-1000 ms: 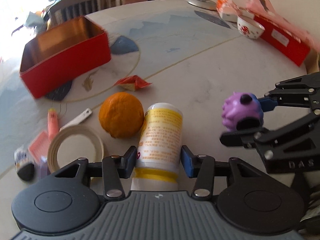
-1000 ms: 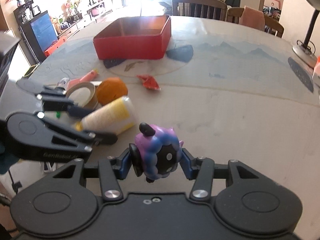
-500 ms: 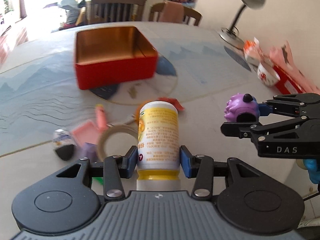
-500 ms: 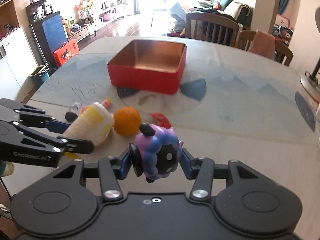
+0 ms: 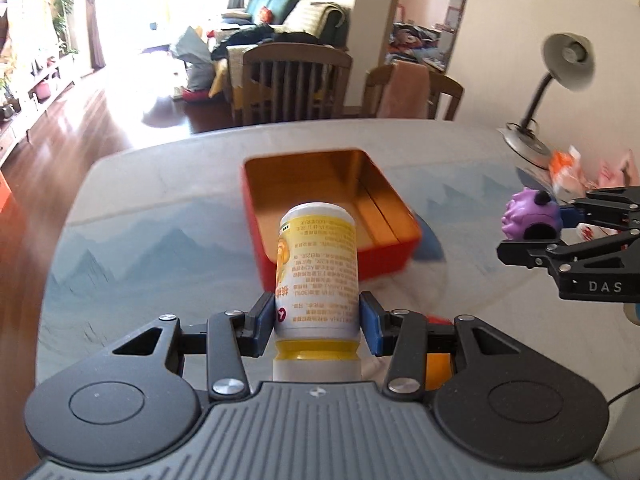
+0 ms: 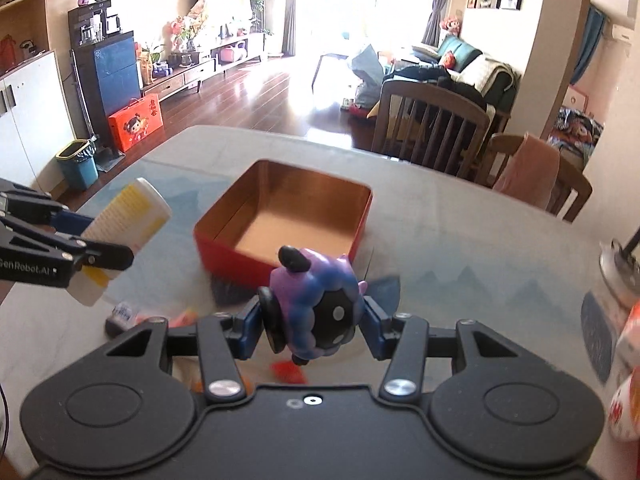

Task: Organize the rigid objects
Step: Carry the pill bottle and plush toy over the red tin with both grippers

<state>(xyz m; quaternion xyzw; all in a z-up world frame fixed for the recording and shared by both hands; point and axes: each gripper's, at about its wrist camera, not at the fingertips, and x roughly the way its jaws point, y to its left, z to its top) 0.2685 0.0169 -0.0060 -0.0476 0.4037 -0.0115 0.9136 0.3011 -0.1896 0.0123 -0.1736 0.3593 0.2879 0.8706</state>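
My left gripper (image 5: 317,322) is shut on a white and yellow bottle (image 5: 317,268) and holds it in the air in front of the open red tin box (image 5: 384,258). My right gripper (image 6: 313,330) is shut on a purple toy figure (image 6: 316,304), also raised in front of the red tin box (image 6: 240,256). The right gripper with the purple toy (image 5: 528,216) shows at the right of the left wrist view. The left gripper with the bottle (image 6: 124,220) shows at the left of the right wrist view. The tin is empty.
An orange (image 5: 438,372) and a red wrapper (image 6: 288,372) lie on the table below the grippers. A small tube (image 6: 122,314) lies at left. A desk lamp (image 5: 560,80) and red packets (image 5: 568,172) stand at the right. Wooden chairs (image 6: 432,124) stand behind the table.
Both grippers rose from the table and moved toward the red tin, carrying the bottle and the purple toy. The tin now lies straight ahead of both.
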